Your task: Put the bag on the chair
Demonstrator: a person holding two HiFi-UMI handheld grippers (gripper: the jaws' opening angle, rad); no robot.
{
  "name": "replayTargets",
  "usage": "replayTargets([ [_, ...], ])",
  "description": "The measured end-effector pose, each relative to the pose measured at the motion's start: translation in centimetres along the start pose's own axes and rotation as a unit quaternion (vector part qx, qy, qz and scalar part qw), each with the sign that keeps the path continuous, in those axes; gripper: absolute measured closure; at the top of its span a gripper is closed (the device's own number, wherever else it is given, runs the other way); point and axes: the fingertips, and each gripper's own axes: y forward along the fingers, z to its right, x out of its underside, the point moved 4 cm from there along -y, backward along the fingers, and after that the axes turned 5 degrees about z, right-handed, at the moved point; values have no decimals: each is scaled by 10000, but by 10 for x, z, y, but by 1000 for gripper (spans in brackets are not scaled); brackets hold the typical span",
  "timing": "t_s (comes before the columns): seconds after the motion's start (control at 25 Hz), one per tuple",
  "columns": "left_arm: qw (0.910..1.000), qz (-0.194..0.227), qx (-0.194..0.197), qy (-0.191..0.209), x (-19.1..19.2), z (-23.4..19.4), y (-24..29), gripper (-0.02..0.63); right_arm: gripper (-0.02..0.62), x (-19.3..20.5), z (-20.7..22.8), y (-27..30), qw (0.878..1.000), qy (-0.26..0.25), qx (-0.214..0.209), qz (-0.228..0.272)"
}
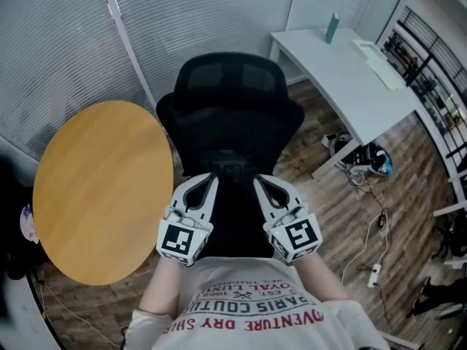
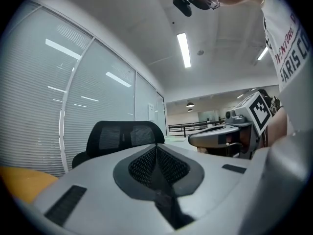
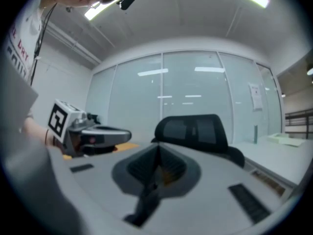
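Bag (image 1: pixel 232 221): black, at the lower centre of the head view, hanging between the two grippers just in front of the chair (image 1: pixel 230 86). We cannot cleanly separate its outline from the dark seat behind it. The left gripper (image 1: pixel 210 181) is closed on a dark strap (image 2: pixel 165 204), pinched between its jaws at the bottom centre of the left gripper view. The right gripper (image 1: pixel 260 182) is likewise closed on a second strap (image 3: pixel 145 202). We judge that holding the bag at two sides keeps the load level. We also judge that both grippers point towards the backrest because the seat is the target, and that the bag is not yet set down there. We count one bag, one chair, two grippers and two benches. These are a round wooden bench (image 1: pixel 102 188) at the left and a white bench (image 1: pixel 350 79) at the upper right, which carries one upright bottle (image 1: pixel 333 28).
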Motion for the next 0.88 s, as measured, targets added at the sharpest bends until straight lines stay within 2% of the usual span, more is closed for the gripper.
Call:
replayTargets([
  [0.24, 9998, -47, 42, -207, 0, 8, -7, 572, 568, 2, -1, -9, 10000, 18, -1, -78],
  [0.76, 9995, -87, 93, -291, 2, 15, -4, 578, 568, 10, 2, -10, 9998, 76, 117, -166],
  [0.88, 9997, -62, 124, -178, 4, 12, -4, 578, 568, 10, 2, -9, 9998, 79, 106, -149],
])
